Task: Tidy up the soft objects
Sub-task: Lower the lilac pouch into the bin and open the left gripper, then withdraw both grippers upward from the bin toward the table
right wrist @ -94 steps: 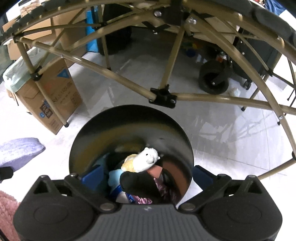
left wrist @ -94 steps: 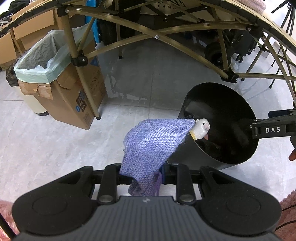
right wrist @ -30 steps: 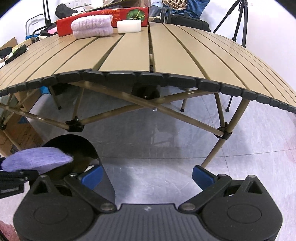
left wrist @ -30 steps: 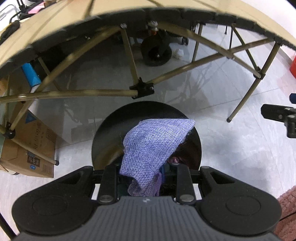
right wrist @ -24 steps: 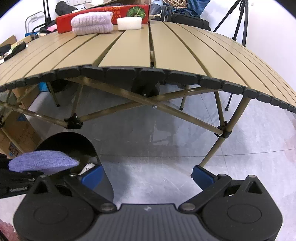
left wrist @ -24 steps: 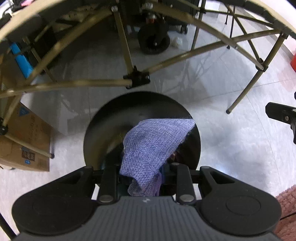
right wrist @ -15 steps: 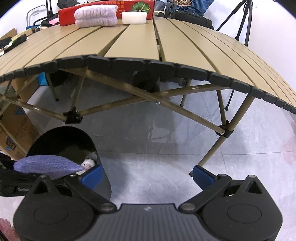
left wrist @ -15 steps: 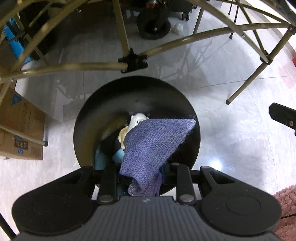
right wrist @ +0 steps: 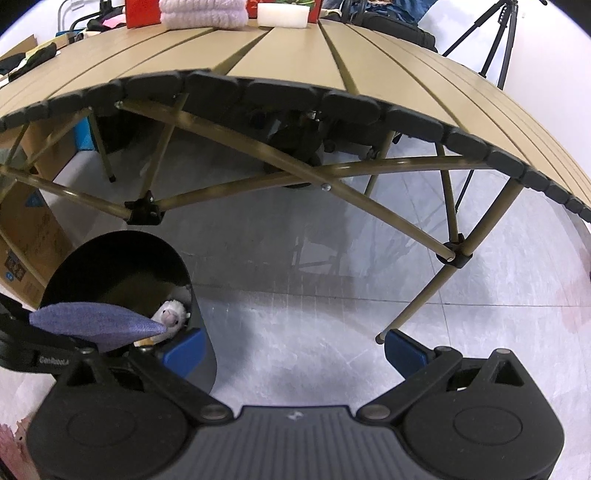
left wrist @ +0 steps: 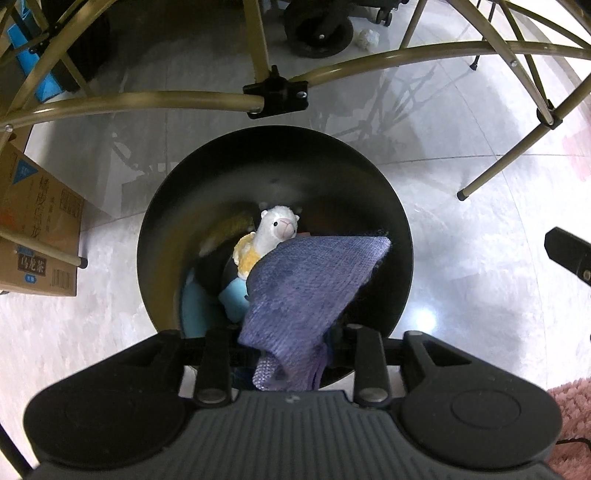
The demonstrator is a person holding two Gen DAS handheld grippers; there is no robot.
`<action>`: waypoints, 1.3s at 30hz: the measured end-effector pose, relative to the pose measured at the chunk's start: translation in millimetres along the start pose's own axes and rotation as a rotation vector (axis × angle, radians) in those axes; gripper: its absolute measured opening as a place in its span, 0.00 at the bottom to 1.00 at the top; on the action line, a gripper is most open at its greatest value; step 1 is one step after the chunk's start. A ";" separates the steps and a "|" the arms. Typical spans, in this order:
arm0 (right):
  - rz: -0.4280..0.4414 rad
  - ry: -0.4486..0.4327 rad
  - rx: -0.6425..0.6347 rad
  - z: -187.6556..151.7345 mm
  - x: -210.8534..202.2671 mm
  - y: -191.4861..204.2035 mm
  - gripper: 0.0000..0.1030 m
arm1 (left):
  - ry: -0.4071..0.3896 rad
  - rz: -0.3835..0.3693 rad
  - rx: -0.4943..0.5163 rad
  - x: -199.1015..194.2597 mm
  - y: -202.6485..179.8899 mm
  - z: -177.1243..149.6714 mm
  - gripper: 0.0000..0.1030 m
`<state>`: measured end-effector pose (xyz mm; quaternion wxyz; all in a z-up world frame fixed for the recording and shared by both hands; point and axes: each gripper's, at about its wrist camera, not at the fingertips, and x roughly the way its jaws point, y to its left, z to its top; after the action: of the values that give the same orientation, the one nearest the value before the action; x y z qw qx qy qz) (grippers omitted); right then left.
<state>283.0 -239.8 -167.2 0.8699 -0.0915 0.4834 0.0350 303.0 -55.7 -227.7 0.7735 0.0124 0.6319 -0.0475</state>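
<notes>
As left fingers (left wrist: pixel 365 350) ease apart, folded coarse-knit purple cloth (left wrist: pixel 314 284) seemingly pinched between them; right fingers (right wrist: pixel 184 350) wide.

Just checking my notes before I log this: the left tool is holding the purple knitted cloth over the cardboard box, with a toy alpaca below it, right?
Not quite. The left tool holds the purple knitted cloth over the round black bin, not the cardboard box, which stands apart. The toy alpaca lies in that bin. The left wrist view shows it.

- Floor (left wrist: pixel 480 206), pale glossy tile: black bin (left wrist: pixel 207 206), cardboard box (left wrist: pixel 33 236) and table legs stand on it.
- Slatted table (right wrist: pixel 295 55): folded towel (right wrist: pixel 203 14), white block (right wrist: pixel 282 16).
</notes>
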 end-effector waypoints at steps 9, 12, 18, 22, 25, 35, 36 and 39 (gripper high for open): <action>-0.004 0.008 -0.012 -0.1 2.5 2.6 1.00 | 0.031 0.004 -0.063 -1.5 8.8 4.3 1.00; -0.006 0.012 -0.016 -0.5 3.4 2.9 1.00 | 0.048 0.014 -0.072 2.5 12.5 3.6 1.00; -0.006 0.016 -0.026 -0.5 4.5 4.6 1.00 | 0.048 0.027 -0.062 1.7 13.3 3.0 1.00; -0.006 0.020 -0.033 -1.0 5.3 6.1 1.00 | 0.051 0.033 -0.054 2.2 12.7 2.1 1.00; -0.007 0.022 -0.038 -1.4 5.3 7.0 1.00 | 0.054 0.039 -0.048 2.4 12.3 1.1 1.00; -0.006 0.021 -0.054 -1.6 3.4 11.1 1.00 | 0.054 0.044 -0.036 -4.6 11.6 -1.6 1.00; -0.006 0.020 -0.055 -1.6 2.8 11.6 1.00 | 0.050 0.043 -0.036 -6.3 11.7 -2.0 1.00; -0.006 0.016 -0.059 -1.6 0.8 13.2 1.00 | 0.037 0.043 -0.032 -12.9 10.9 -3.1 1.00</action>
<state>280.1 -227.2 -170.3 0.8629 -0.1189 0.4890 0.0461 298.4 -43.8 -216.1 0.7625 0.0143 0.6464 -0.0207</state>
